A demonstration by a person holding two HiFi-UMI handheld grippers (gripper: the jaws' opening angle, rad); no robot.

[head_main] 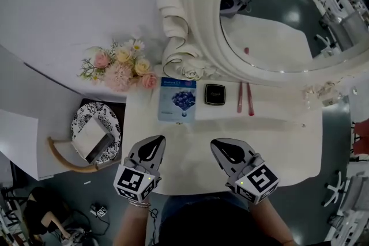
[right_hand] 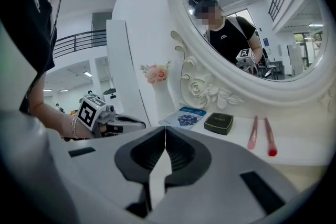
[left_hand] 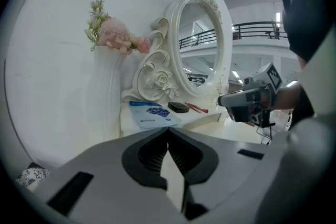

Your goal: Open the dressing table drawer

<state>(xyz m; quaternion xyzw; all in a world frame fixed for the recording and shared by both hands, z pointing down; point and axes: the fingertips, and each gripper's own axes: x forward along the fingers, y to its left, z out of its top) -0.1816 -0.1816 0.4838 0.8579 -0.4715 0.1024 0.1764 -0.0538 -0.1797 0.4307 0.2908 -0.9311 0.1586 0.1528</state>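
Drawer front shows in no view; judged to sit under the near edge of the white dressing bench (head_main: 277, 147), apparently still closed, so the task is not yet begun. Oval white-framed mirror (head_main: 200, 20) stands at the back; grey left gripper (head_main: 154, 144) and grey right gripper (head_main: 220, 147) hang over the near edge, jaws of both pressed together on nothing. Blue printed sachet (head_main: 177, 99), black square compact (head_main: 215, 94) and two pink sticks (head_main: 244, 98) lie apart from them; finding the handle and pulling remain.
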